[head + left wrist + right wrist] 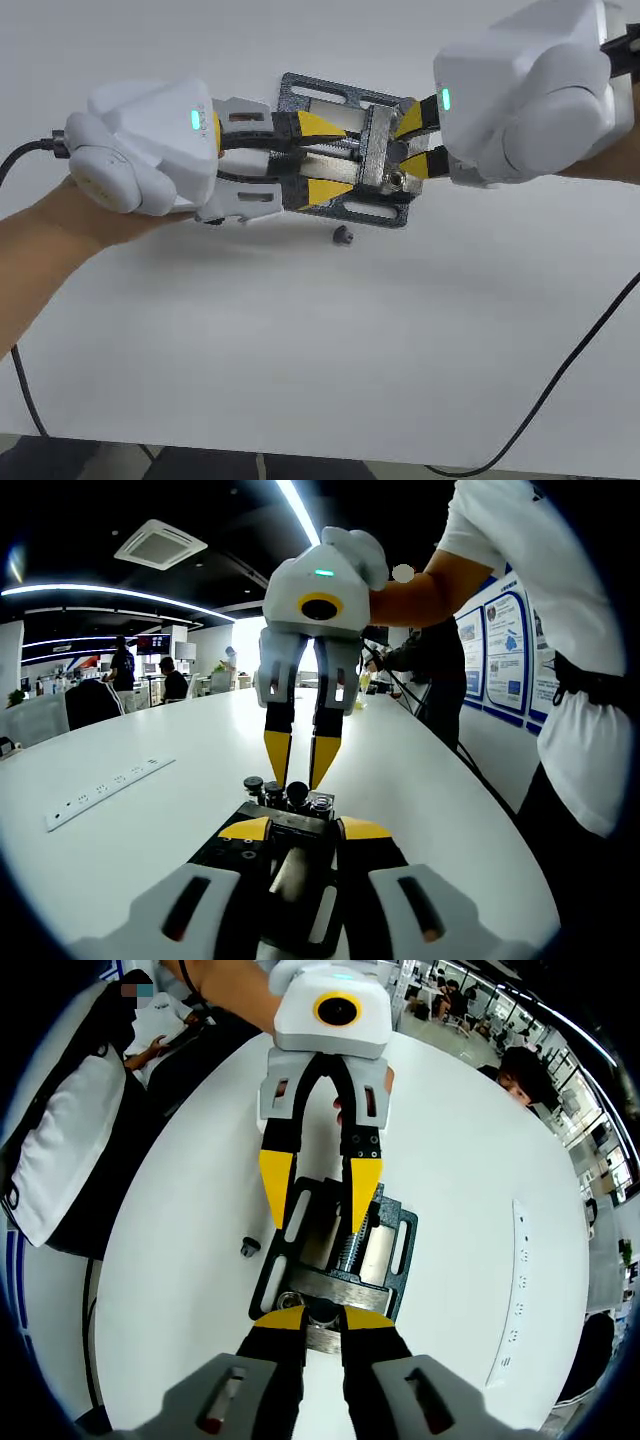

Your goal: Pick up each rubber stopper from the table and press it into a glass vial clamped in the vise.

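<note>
One loose rubber stopper point(343, 236) lies on the worktop point(300, 350) just outside the left gripper point(322, 158), which straddles the vise point(300, 95) wide open; right gripper point(412, 142) hovers slightly parted over the vials point(290, 795); stopper judged light, soft, best pinched across its sides.

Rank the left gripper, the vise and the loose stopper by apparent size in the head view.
Largest: left gripper, though it is held above the table, nearer the camera, which inflates it.
Next: vise.
Smallest by far: loose stopper.
</note>
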### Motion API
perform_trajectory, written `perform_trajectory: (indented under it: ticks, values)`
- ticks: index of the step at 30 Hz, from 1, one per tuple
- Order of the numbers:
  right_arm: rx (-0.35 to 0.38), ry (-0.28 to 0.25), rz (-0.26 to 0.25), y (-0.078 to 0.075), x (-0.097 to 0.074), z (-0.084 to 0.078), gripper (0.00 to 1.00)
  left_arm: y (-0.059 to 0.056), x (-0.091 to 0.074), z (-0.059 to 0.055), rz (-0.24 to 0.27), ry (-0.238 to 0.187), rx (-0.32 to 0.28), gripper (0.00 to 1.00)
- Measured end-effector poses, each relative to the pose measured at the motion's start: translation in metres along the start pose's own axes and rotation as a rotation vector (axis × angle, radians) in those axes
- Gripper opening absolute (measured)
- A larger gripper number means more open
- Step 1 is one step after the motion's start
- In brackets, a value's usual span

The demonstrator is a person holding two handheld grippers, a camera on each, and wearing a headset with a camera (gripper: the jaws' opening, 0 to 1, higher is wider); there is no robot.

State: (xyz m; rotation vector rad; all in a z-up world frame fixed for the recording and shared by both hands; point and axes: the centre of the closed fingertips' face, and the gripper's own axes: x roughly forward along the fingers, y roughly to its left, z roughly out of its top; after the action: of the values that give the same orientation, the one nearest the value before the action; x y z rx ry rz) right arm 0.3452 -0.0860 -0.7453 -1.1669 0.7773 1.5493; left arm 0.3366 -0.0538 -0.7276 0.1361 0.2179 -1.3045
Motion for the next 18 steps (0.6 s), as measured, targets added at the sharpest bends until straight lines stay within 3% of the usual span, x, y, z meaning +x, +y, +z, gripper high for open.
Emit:
perform_trajectory:
  ticks: [18]
  values:
    - [-0.021,0.024,0.038,0.0007,0.0017,0.0011,0.13,-0.0005,0.0005,-0.0007,-0.001,0.004,0.0,0.22]
